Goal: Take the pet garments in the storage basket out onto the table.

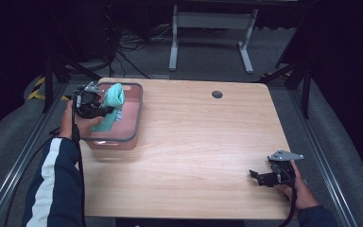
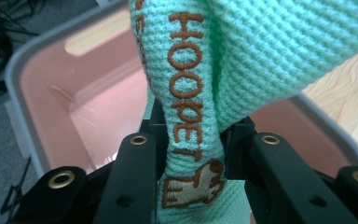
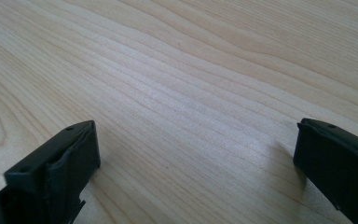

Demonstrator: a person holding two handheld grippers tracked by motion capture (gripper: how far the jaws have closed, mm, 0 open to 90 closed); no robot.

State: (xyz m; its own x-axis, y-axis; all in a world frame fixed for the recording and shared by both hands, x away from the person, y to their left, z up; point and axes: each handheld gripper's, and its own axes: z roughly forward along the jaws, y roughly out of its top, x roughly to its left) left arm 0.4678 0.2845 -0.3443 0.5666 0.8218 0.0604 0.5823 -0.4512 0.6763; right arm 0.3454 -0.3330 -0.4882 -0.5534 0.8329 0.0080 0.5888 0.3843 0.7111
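Nearest the person, the right gripper (image 1: 260, 178) rests low over the wooden table (image 1: 194, 142) close to its front right corner, held by the right hand (image 1: 298, 188). The right gripper view adds what the high view cannot resolve: its 2 black jaws stand spread wide apart with bare wood grain between them, gripping nothing.

Farther out on the left, the left hand (image 1: 75, 124) holds the left gripper (image 1: 105, 111) over a pink bin with a grey rim (image 1: 132, 137), which sits at the table's far left corner. In the high view a mint-green knitted cloth (image 1: 112, 101) rises from the jaws above the bin, with a small striped item (image 1: 118, 115) beside it that is too small to identify. The left gripper view brings in the detail: the jaws are pinched on a fold of the cloth (image 2: 193, 93), which carries brown stitched lettering and a small brown emblem, and hangs over the bin's pink interior (image 2: 51, 98).

The bin's left side lies near the table's left edge. The middle and right of the tabletop are open wood, with 1 dark round grommet (image 1: 217, 94) near the far edge.
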